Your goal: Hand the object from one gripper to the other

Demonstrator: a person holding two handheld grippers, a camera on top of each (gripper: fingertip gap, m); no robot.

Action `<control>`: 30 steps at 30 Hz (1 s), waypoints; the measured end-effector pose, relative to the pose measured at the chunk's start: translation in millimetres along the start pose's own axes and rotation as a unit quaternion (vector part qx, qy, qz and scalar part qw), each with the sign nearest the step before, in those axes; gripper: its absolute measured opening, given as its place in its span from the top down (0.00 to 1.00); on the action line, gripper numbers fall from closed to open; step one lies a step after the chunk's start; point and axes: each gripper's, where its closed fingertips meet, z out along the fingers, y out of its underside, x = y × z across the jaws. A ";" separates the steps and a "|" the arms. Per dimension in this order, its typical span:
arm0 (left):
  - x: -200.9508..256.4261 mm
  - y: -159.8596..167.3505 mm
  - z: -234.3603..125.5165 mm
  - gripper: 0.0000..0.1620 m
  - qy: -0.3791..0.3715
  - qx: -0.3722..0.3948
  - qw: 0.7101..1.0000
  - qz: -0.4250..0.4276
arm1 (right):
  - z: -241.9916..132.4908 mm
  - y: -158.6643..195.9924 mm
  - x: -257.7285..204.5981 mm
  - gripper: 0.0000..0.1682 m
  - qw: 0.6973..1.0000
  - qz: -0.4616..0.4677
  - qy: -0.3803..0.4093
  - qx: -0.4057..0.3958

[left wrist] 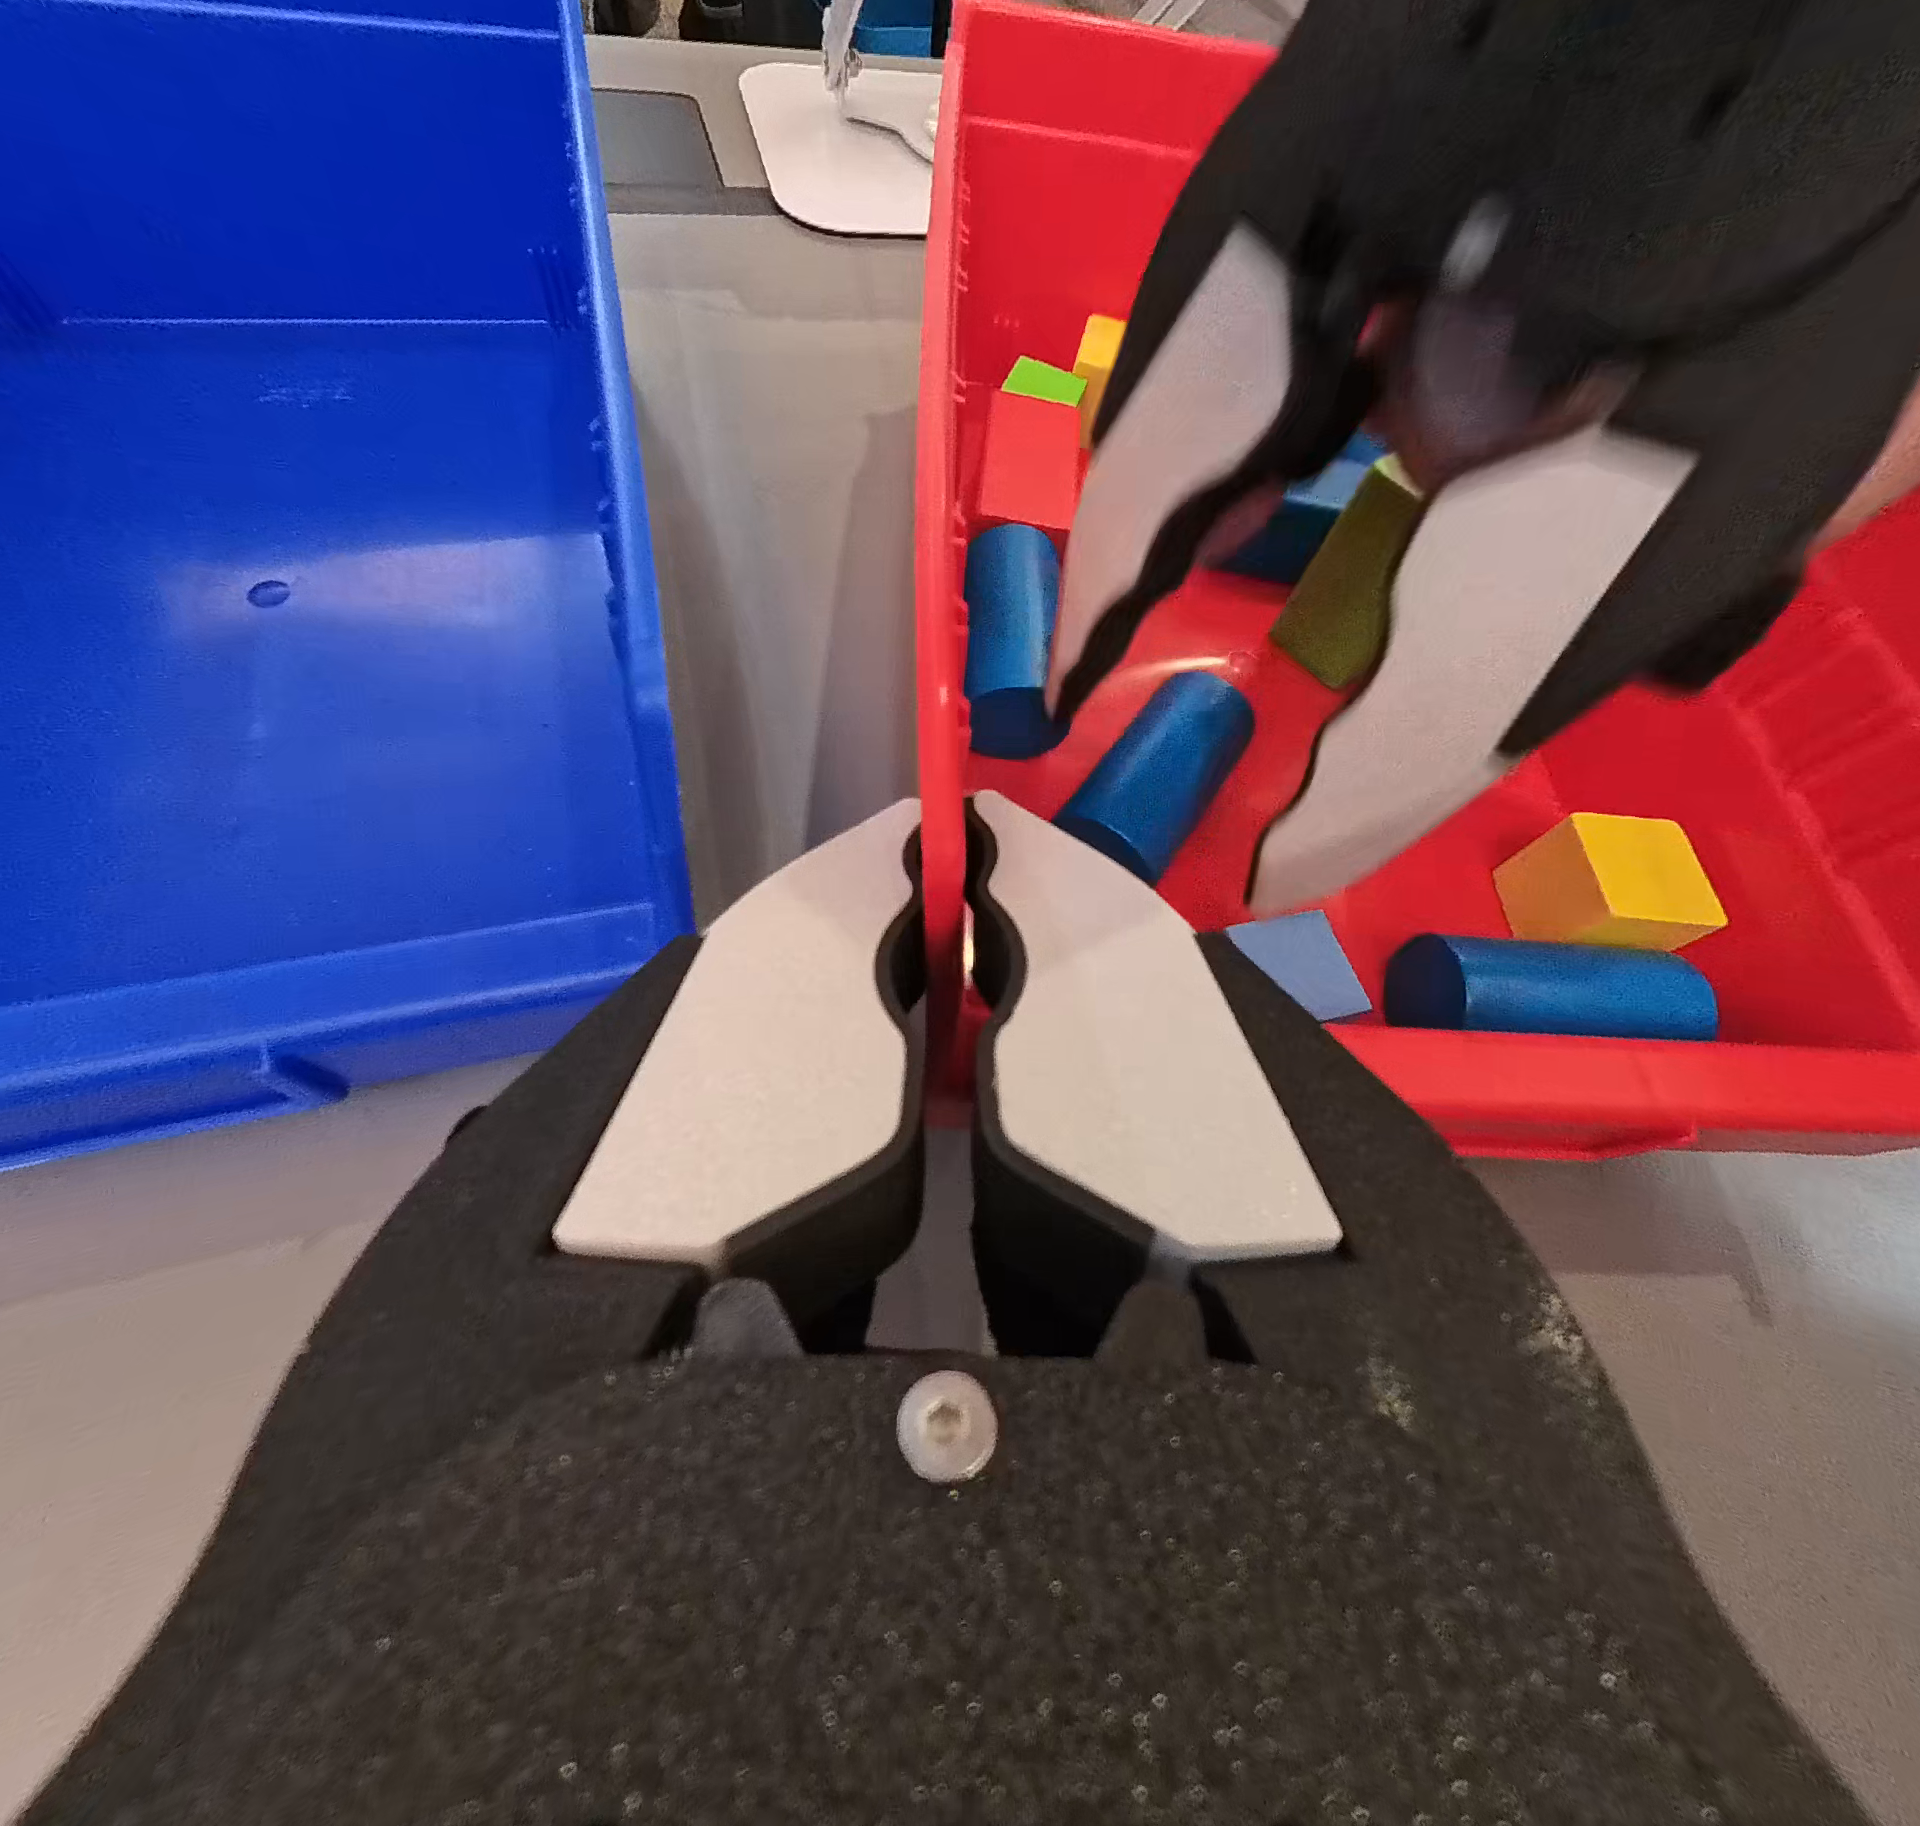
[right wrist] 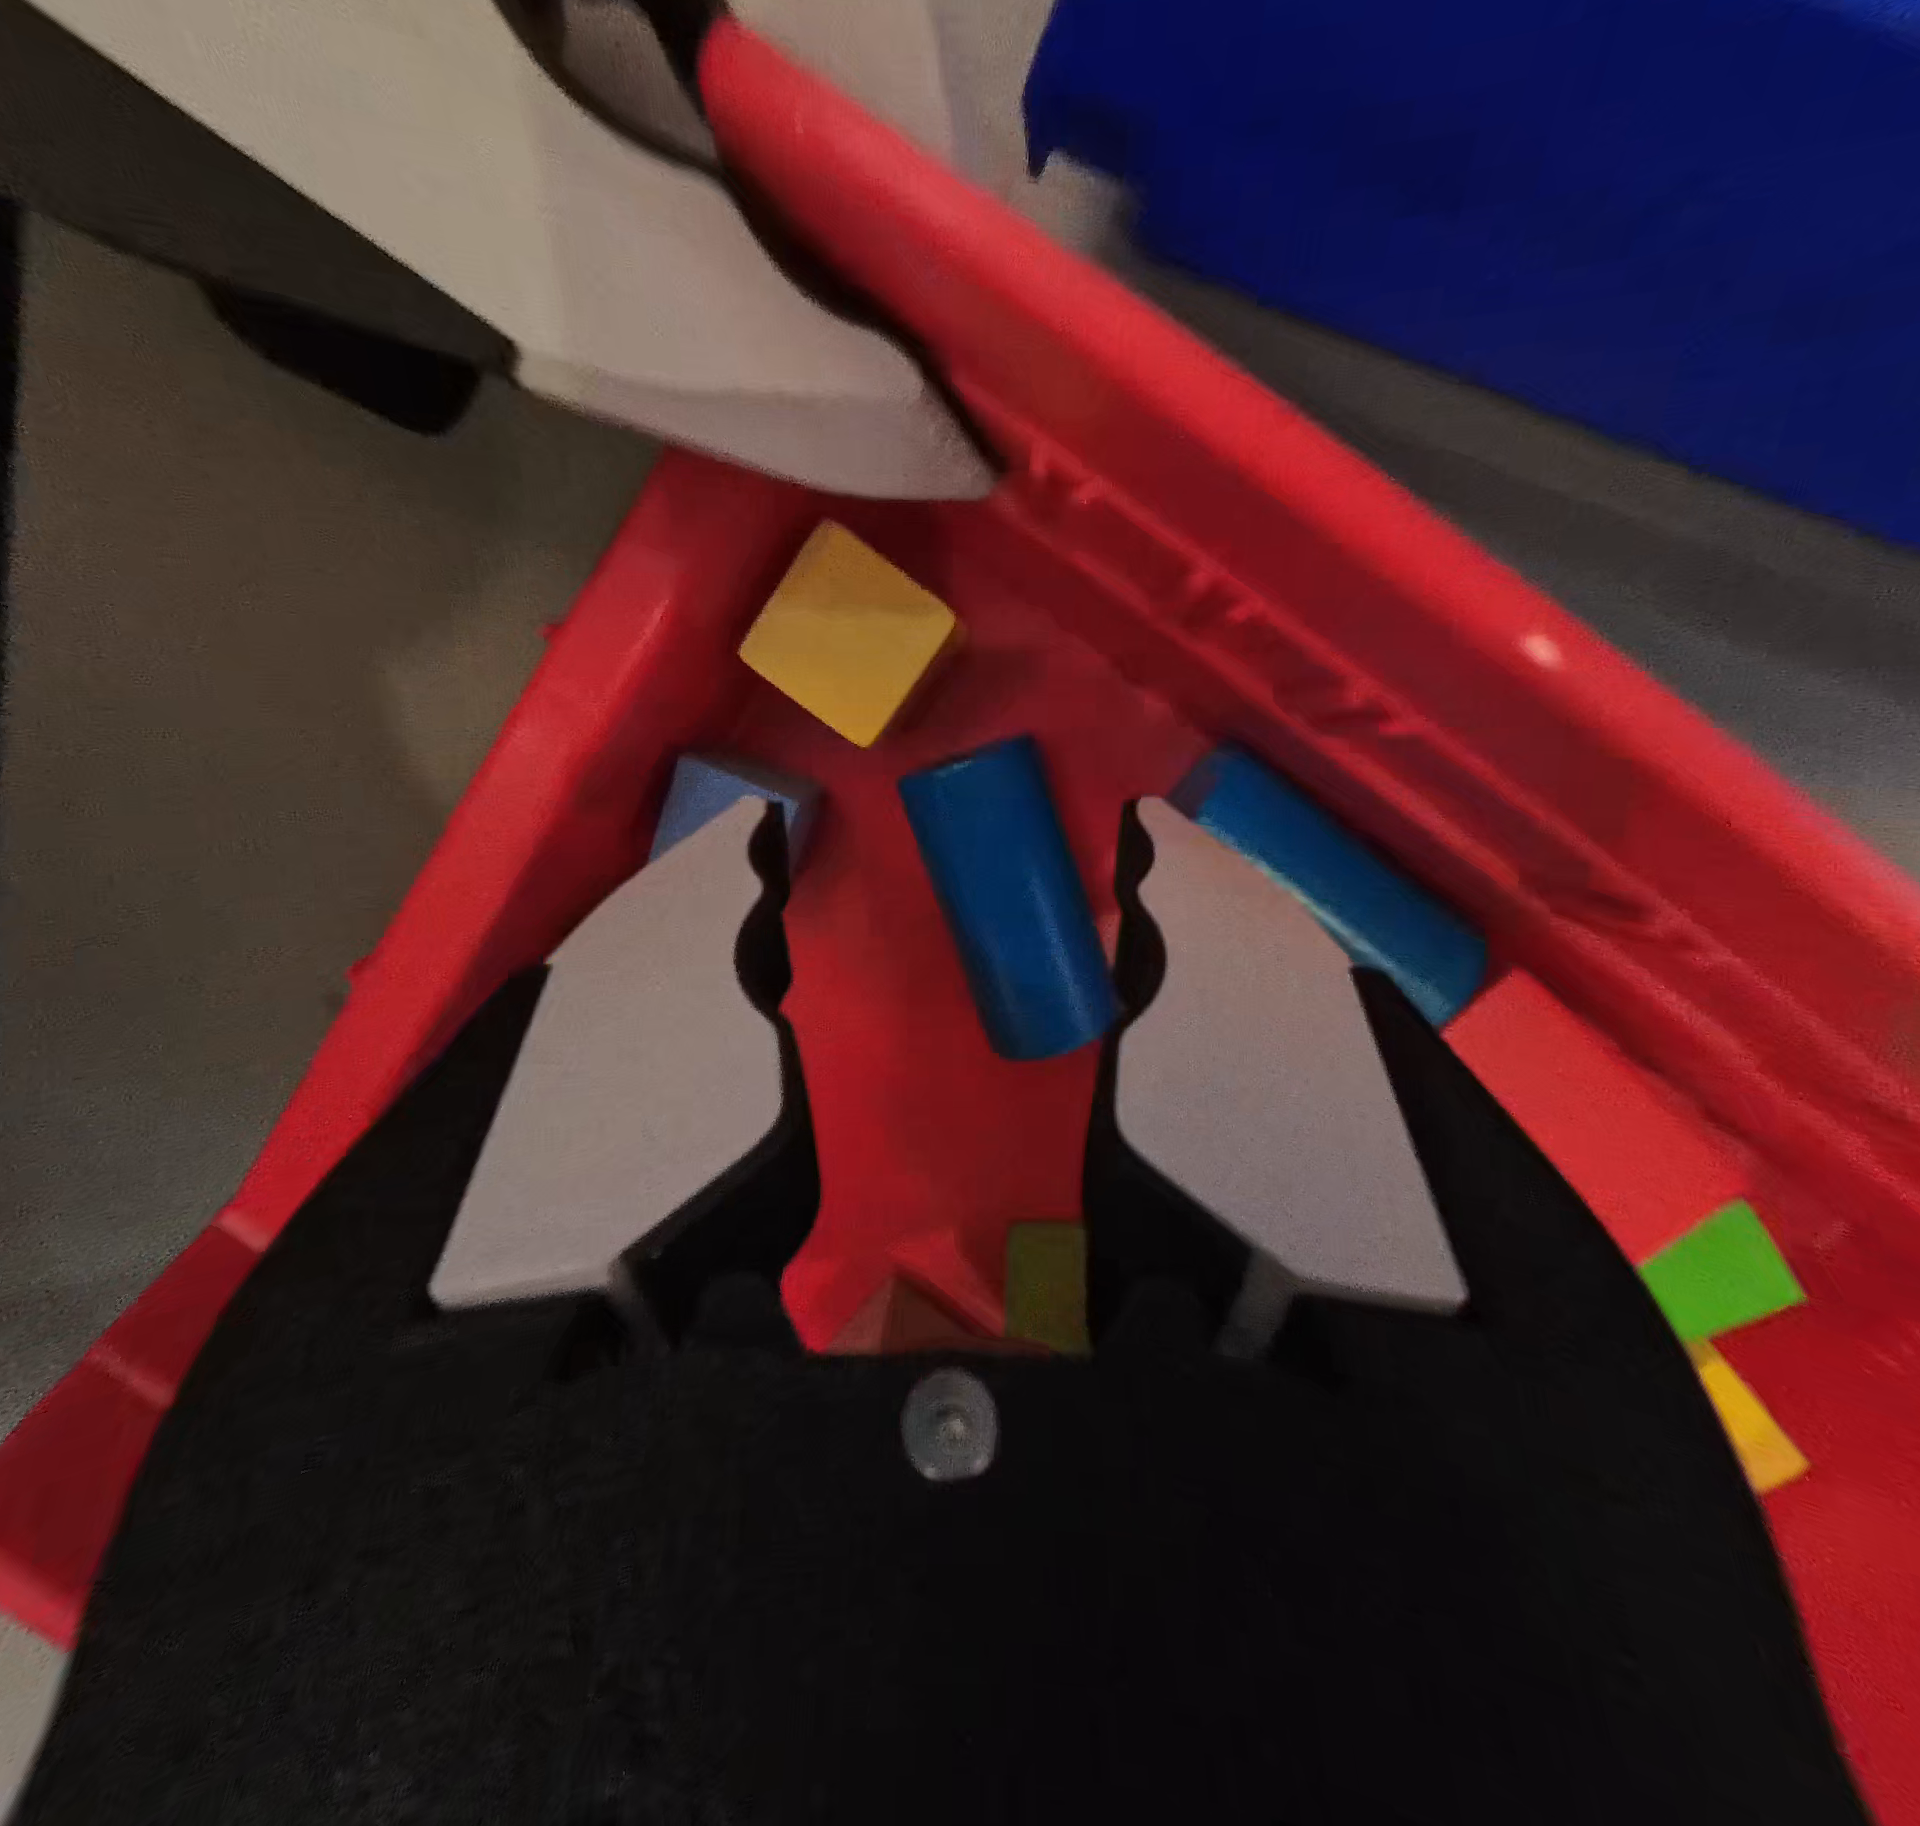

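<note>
Red plastic bin [left wrist: 1558, 1090] on a grey bench [left wrist: 260, 1361], just beside a large blue plastic bin [left wrist: 312, 529] with a strip of bench between. Loose in the red one, all lying on its floor:

- a blue wooden cylinder [right wrist: 1003, 893] near the middle
- a second blue cylinder [right wrist: 1340, 893] along the side wall
- a third blue cylinder [left wrist: 1548, 987] by the front wall
- a yellow wooden cube [right wrist: 847, 633]
- a pale blue wooden block [right wrist: 717, 800]
- a red cube [left wrist: 1029, 467] with a bright green block [left wrist: 1044, 382] behind it
- an olive-green block [left wrist: 1345, 581] tilted on end

Left gripper [left wrist: 943, 820], black with pale grey finger plates: jaws clenched on the upright side wall of the red bin near its front corner, one finger inside, one outside.

Right gripper [right wrist: 948, 810], same make, blurred in the left wrist view: reaching down into the red bin, jaws spread wide and gripping nothing. First blue cylinder lengthwise in the gap between the two fingers, nearer the right-hand one. Contact with that finger: cannot tell.

Beyond the bins, a flat white stand base [left wrist: 842, 155] on the bench.
</note>
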 end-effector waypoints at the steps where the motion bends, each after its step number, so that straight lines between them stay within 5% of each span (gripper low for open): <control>1: 0.1 0.2 -0.1 0.98 -0.001 0.000 1.000 0.001 | 13.4 13.3 -5.8 0.64 0.999 -0.002 -0.017 -0.041; 2: -0.4 0.2 -0.1 0.98 -0.003 -0.001 1.000 0.002 | 9.7 5.7 -15.8 0.76 0.998 0.030 -0.059 -0.009; 4: -0.2 0.1 0.0 0.98 -0.002 0.000 1.000 0.001 | -5.4 26.2 -30.7 0.83 0.991 0.051 -0.107 -0.057; 8: -0.1 0.0 -0.2 0.98 -0.002 0.000 1.000 0.001 | -66.2 100.5 31.4 0.76 0.957 -0.007 0.134 -0.258; 14: 0.0 0.0 -0.1 0.98 -0.001 0.000 1.000 -0.002 | -24.1 6.4 -52.1 0.62 0.998 -0.047 -0.035 -0.028; 20: 0.4 0.0 -0.1 0.98 0.002 0.000 1.000 0.002 | 24.4 6.5 -67.2 0.52 0.988 -0.062 -0.137 -0.029; 24: 0.6 -0.4 0.6 0.98 0.009 0.001 1.000 0.007 | -2.3 -1.9 -67.5 0.68 0.970 -0.018 -0.243 0.021; 30: -2.6 -2.4 3.4 0.98 0.041 0.002 0.999 -0.010 | 23.3 14.9 -47.6 0.73 0.973 -0.205 -0.084 -0.060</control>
